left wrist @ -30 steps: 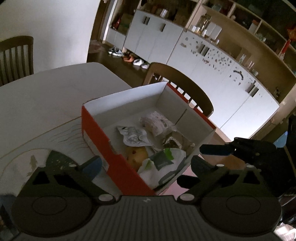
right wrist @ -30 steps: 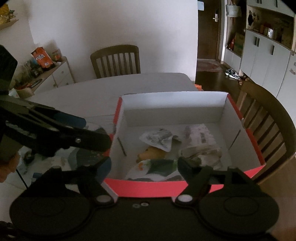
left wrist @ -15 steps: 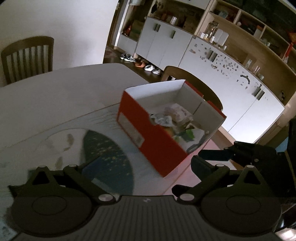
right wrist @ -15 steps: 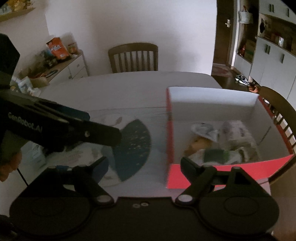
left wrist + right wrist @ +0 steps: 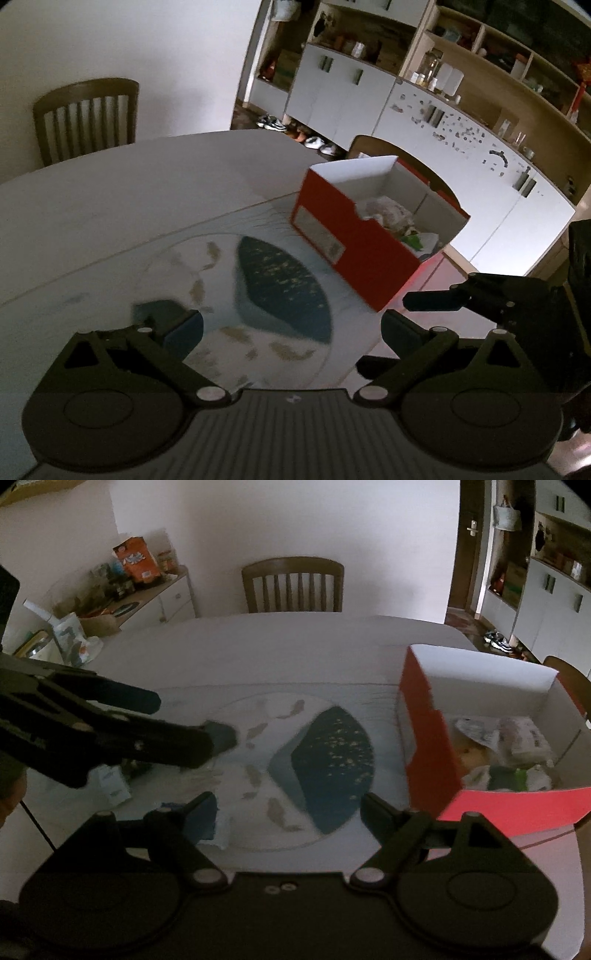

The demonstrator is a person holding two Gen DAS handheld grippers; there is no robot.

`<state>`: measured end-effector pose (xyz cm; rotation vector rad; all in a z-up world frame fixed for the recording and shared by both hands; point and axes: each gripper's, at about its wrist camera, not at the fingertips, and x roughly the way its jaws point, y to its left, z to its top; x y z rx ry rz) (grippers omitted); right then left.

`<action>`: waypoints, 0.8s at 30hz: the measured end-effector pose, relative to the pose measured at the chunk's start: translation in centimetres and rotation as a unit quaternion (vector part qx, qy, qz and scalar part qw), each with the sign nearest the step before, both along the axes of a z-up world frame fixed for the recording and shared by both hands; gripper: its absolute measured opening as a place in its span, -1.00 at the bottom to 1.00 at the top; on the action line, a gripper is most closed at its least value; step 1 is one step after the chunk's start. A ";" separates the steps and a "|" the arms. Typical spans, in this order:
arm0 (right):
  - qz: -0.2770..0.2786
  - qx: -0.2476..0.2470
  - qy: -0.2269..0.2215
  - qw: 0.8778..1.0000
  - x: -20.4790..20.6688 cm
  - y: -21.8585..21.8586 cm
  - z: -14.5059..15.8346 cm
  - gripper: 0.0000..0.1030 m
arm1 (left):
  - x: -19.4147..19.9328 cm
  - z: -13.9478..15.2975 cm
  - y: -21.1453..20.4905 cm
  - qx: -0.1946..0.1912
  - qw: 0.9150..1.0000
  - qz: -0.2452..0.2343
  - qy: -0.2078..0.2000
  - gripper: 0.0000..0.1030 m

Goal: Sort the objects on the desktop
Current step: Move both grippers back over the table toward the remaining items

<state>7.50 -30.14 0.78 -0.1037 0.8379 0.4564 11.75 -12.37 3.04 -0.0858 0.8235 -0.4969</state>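
Right wrist view: red shoebox (image 5: 436,753) at the table's right edge already holds wrappers (image 5: 517,738); small packets (image 5: 110,786) wait at left. Right gripper (image 5: 288,812) and left gripper (image 5: 291,328) both spread, carrying nothing.

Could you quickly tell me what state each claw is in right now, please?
Left claw: open, holding nothing.
Right claw: open, holding nothing.

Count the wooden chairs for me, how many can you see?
2. One chair stands at the table's far side against the wall; another chair sits behind the red box. Others may be hidden.
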 end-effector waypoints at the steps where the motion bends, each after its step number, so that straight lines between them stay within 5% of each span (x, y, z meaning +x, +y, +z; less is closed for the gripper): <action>1: 0.000 -0.001 0.000 1.000 -0.1 0.3 -0.1 0.65 | -0.2 -0.1 0.6 0.002 1.000 0.001 -0.002 1.00; 24: 0.028 -0.021 0.028 0.999 -1.7 7.3 -3.2 0.65 | -2.8 -4.7 10.2 0.033 0.998 0.051 -0.001 0.99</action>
